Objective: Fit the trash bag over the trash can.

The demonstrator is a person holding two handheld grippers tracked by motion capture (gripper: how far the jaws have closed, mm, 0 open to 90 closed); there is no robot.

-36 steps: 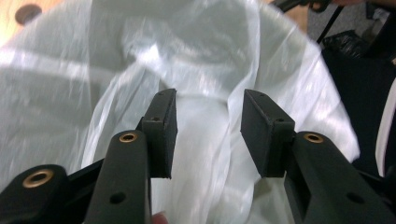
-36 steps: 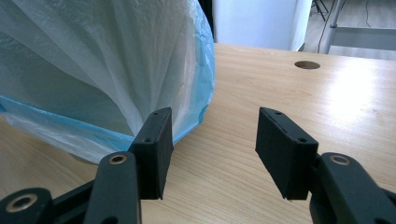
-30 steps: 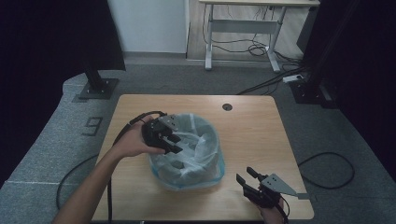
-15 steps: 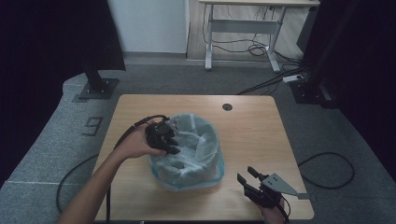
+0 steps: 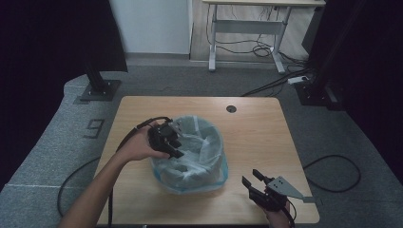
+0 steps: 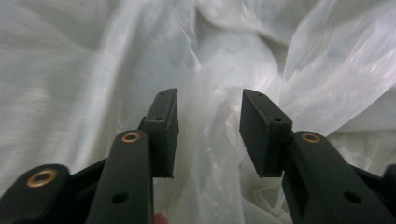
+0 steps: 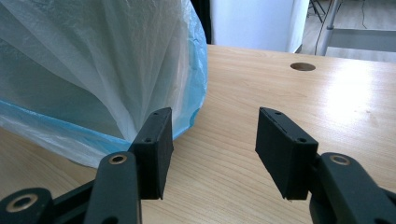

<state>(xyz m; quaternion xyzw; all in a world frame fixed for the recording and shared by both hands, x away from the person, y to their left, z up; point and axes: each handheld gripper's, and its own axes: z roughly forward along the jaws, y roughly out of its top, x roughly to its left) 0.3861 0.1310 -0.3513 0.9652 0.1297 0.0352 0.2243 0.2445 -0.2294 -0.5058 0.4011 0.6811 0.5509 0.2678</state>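
Two grippers are at work on one bin (image 5: pixel 190 154), a round one lined with a pale plastic bag (image 5: pixel 202 142), standing left of centre on the table (image 5: pixel 266 123) and nearer its front edge than its back. The step in hand looks like fitting or tucking the bag: the left gripper (image 5: pixel 172 146) sits at the bin's left rim, reaching over it into the liner.

In the left gripper view the jaws stand partly apart with crumpled bag film (image 6: pixel 210 140) rising between them, and the pads do not appear to press on it. They have just been opening, so this reads as a release or a re-grip rather than a hold.

The next move, as I judge it, calls for closing on a fold of film near the rim and drawing it outward and down over the edge, without dragging the light bin across the table. The thin film could slip from the pads or tear.

The left forearm comes in from the table's front-left corner, wrist bent inward, hand wrapped round the gripper body, jaws angled down into the bin.

The right gripper (image 5: pixel 254 183) rests by the front-right corner, well apart from the bin, jaws fairly wide and holding nothing, pointing across the table toward the bag's blue hem (image 7: pixel 194 116).
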